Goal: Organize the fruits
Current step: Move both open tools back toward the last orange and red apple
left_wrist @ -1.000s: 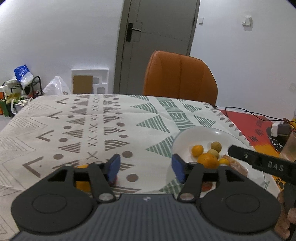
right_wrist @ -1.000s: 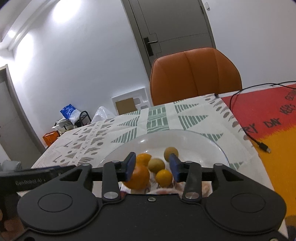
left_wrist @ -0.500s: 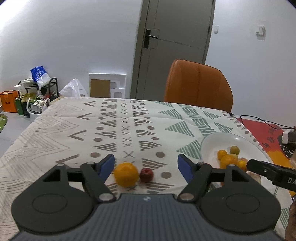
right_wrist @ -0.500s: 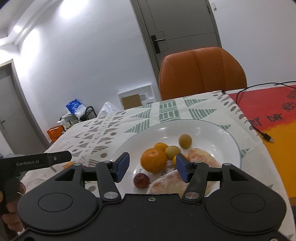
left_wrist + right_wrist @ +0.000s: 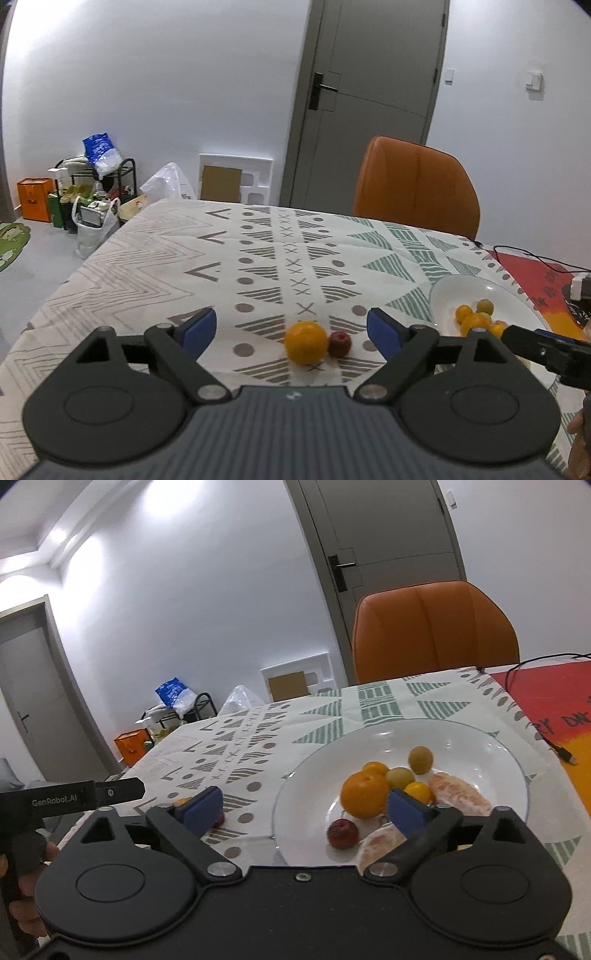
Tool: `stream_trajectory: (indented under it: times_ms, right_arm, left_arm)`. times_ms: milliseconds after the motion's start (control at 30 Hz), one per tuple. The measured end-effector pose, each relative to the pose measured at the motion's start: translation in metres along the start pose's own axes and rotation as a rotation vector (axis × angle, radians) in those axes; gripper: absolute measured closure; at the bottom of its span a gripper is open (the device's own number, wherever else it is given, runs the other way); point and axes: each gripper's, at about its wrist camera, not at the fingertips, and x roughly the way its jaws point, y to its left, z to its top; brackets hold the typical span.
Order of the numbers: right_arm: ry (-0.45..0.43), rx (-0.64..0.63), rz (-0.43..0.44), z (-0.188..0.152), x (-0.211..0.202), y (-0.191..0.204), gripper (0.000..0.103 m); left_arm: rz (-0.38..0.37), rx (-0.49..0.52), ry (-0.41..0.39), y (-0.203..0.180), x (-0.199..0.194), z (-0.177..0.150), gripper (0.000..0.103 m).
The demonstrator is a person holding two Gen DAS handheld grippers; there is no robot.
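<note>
Hand-held gripper on my left (image 5: 291, 328) has just been opening and stands wide over an orange (image 5: 306, 342) touching a small red fruit (image 5: 340, 344) on the surface (image 5: 147, 258); my right hand-held gripper (image 5: 304, 808), also just opened wide, holds nothing above the fruit plate (image 5: 480, 746).

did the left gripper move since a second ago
Yes. The left gripper has drawn back from the white plate: the plate now sits farther off at the right edge, and its jaws have just been opening, nothing gripped.
</note>
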Motion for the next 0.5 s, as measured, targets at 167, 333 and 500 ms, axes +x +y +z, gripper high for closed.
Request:
stream_trajectory:
  times_ms: [167,333,500]
  right_arm:
    - [0.007,-0.005,0.010,-0.003,0.001,0.008,0.000]
    - [0.019,-0.004,0.021,-0.004,0.004,0.014,0.000]
    - [0.022,-0.025,0.039,-0.006,0.005,0.023,0.000]
  left_arm:
    - [0.019,-0.008,-0.005,0.012,-0.006,-0.002,0.014]
    - [0.024,-0.013,-0.004,0.022,-0.010,-0.006,0.014]
    - [0.024,-0.021,-0.001,0.028,-0.012,-0.009,0.014]
